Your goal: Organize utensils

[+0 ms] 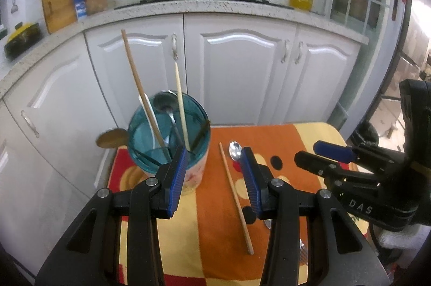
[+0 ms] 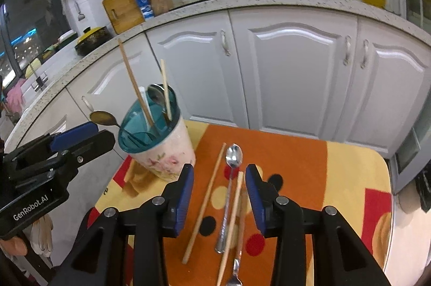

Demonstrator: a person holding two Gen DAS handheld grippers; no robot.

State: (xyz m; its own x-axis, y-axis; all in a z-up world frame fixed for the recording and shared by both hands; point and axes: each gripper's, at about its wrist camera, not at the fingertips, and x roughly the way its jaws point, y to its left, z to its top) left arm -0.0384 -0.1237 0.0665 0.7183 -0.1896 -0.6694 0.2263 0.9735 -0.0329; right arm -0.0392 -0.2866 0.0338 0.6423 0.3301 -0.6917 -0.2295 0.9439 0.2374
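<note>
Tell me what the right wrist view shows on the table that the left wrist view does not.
Only the right wrist view shows a second loose chopstick and a whole fork beside the spoon. Only the left wrist view shows the right gripper; the right view shows the left gripper instead. Both show the utensil cup, one chopstick on the cloth, and the metal spoon.

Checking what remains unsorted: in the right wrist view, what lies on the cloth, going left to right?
Floral utensil cup with teal rim → left wooden chopstick → long-handled metal spoon → second wooden chopstick.
</note>
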